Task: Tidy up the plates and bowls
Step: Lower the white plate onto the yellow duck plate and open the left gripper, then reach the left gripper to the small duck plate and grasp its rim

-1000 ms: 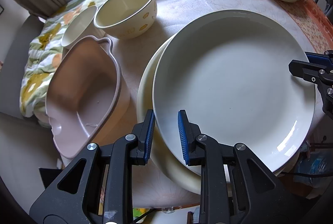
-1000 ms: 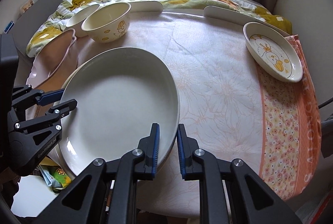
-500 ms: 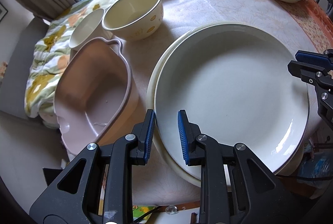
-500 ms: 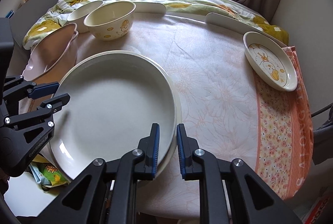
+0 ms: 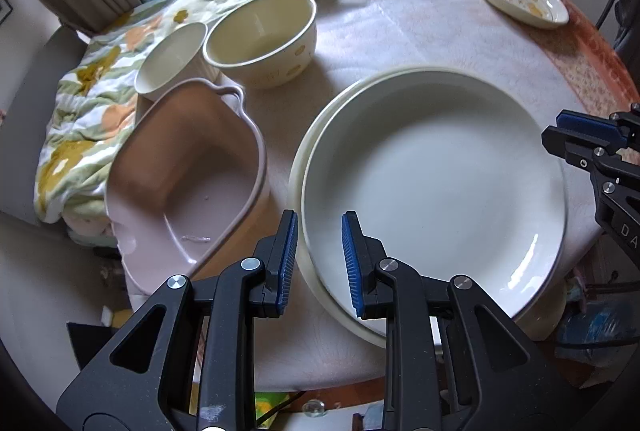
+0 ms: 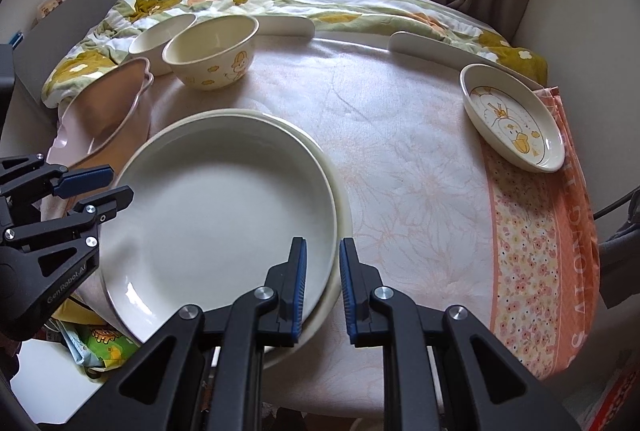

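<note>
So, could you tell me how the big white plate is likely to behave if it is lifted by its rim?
The big white plate looks glazed and shiny, so its rim may slip between the pads. It seems rigid and probably breakable. Being wide, it would likely tilt if lifted from one side; it sits on a cream plate.

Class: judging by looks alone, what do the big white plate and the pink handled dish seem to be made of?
Big white plate: probably glazed ceramic, since it shows sharp window glints near its rim. Pink handled dish: matte and dull, with no glints; perhaps plastic or unglazed stoneware, which the pictures cannot settle.
</note>
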### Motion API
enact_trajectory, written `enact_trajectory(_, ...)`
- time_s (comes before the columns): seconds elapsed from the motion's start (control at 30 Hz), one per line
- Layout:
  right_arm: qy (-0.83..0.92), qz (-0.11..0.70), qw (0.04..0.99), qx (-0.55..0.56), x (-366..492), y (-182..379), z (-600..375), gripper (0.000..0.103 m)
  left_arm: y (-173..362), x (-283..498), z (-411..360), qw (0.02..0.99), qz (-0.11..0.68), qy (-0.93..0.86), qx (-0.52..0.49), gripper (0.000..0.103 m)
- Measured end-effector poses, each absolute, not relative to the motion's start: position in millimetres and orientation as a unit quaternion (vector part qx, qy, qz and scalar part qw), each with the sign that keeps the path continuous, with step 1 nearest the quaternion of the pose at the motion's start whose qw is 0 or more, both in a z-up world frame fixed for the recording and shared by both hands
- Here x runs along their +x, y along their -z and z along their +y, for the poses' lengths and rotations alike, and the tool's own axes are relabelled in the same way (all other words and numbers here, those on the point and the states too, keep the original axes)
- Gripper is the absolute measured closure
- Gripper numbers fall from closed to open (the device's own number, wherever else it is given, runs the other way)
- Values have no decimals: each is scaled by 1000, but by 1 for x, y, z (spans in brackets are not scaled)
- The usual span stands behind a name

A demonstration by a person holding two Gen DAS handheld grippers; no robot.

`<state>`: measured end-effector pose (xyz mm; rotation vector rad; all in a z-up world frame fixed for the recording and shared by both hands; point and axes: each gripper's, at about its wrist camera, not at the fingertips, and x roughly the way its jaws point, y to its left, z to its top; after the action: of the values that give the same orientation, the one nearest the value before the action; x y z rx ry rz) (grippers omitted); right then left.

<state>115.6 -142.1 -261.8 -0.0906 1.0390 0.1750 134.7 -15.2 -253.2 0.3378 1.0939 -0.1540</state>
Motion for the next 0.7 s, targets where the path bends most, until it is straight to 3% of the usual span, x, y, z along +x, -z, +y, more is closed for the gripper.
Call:
enact_trajectory(0.07, -83, 486, 870, -26, 113, 250, -149, 88, 233, 133, -14, 851, 498, 81, 143, 82)
enact_trajectory(0.1, -83, 479, 874, -13, 112, 243, -153, 88, 221, 134, -15, 858, 488, 84, 139, 75)
enact_trajectory(0.13, -82, 472, 878, 1, 110, 235, -159, 88, 210, 134, -16, 864, 477, 88, 135, 50)
enact_trajectory(0.17, -77, 465, 882, 15, 108, 228, -166, 88, 199, 134, -18, 871, 464, 95, 129, 33)
enact_trajectory(0.2, -70, 459, 885, 29, 106, 220, -173, 87, 186, 133, -20, 880, 448, 103, 120, 7)
enact_trajectory(0.23, -62, 453, 889, 42, 104, 212, -181, 74, 173, 133, -22, 891, 427, 111, 111, 0)
enact_trajectory(0.27, -54, 445, 892, 54, 100, 204, -189, 42, 161, 133, -26, 898, 409, 123, 104, 0)
enact_trajectory(0.33, -42, 425, 901, 71, 91, 186, -207, 0, 142, 139, -38, 901, 395, 153, 98, 0)
enact_trajectory(0.57, 18, 391, 920, 28, 73, 139, -259, 0, 98, 179, -87, 885, 378, 265, 59, 0)
enact_trajectory(0.7, 76, 348, 933, 59, 78, 106, -297, 0, 74, 217, -124, 877, 366, 305, 64, 0)
